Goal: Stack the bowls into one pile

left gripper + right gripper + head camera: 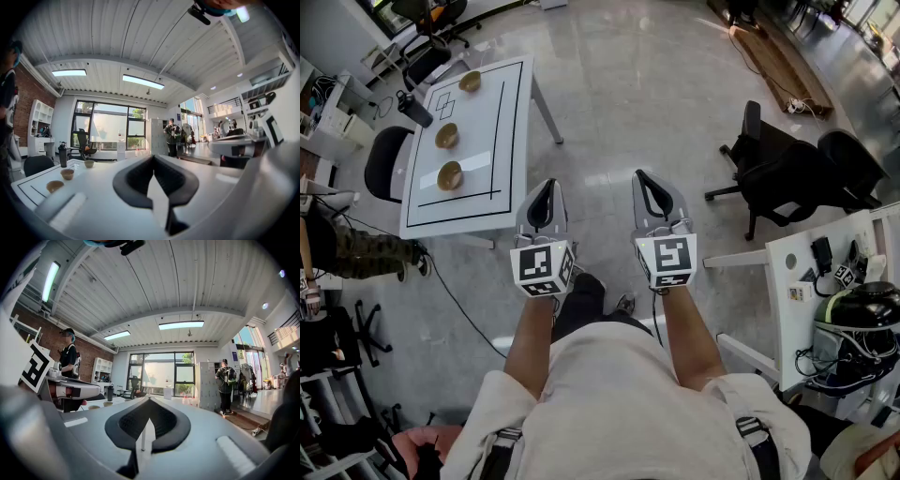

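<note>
**Head view.** Shows nothing stacked yet. Finds three bowls in a separate row on the white table (512, 141) at far left: far bowl (470, 82), middle bowl (447, 136), near bowl (450, 175), with a dark bottle (414, 110) at the table's left edge. Puts the left gripper (547, 190) and right gripper (647, 183) side by side over bare floor, well apart from the table.

Likely trouble from here:
- Arriving with the tips together would shove a bowl along the smooth top rather than pinch its rim.
- Reaching for the far bowl could clip the bottle.
- Walking up could snag the dark cable (457, 302) on the floor near the table.

Jaws on both read as closed, with nothing between them.

**Left gripper view.** Looks level across the room, with the same three bowls low at left: (55, 186), (67, 174), (89, 163). Places the bottle (63, 154) just behind them, which suggests a real chance of a knock when lifting. Shows the left gripper (153, 159) with its pads meeting at the tips, fully shut, holding and touching nothing.

**Right gripper view.** Gives only a faint glimpse of the bowls, low at left past the jaws, so judging a rim from this side looks unreliable. Shows the right gripper (149, 400) likewise closed tip to tip and empty.
</note>
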{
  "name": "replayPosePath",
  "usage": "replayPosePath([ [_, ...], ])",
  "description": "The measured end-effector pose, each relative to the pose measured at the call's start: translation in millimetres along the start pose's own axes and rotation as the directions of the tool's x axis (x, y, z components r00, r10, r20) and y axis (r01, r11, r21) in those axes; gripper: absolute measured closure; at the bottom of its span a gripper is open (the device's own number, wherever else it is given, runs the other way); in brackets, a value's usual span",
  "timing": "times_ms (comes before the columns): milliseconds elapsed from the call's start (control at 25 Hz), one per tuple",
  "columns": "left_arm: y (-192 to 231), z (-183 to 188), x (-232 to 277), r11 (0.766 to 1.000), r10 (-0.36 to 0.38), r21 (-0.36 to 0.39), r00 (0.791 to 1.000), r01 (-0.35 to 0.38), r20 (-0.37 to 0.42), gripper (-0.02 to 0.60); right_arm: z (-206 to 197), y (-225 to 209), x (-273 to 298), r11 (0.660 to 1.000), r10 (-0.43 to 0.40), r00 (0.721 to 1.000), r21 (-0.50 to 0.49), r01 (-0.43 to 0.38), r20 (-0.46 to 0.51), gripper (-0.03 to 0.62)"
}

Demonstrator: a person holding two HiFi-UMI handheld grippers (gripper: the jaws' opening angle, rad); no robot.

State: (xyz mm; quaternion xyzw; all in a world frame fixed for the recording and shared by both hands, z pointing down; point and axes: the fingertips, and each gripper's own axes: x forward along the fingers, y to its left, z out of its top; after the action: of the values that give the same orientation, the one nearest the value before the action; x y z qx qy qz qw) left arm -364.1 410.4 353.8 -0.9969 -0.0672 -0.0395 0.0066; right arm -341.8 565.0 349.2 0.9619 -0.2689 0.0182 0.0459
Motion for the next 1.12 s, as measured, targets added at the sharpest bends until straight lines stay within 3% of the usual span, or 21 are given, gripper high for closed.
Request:
replayPosePath([
  [320, 33, -20, 16, 0.999, 0.016, -0.038, 0.999, -0.018, -0.047, 0.578, -16, 30, 43, 0.999, 0.038, 0.999, 0.023, -0.037, -0.038, 0.594],
  [560, 75, -42, 44, 0.998, 0.034, -0.054, 0.995, -0.039, -0.092, 0.578, -32, 58, 98, 0.993, 0.113, 0.989, 0.046, -0.109, -0.094, 0.594],
  [1120, 215, -41, 99, 0.991, 0.096, -0.086, 0.989, -0.106, -0.110, 0.578, -19, 150, 259, 0.958, 0.287, 0.952, 0.026, -0.285, -0.107, 0.594],
])
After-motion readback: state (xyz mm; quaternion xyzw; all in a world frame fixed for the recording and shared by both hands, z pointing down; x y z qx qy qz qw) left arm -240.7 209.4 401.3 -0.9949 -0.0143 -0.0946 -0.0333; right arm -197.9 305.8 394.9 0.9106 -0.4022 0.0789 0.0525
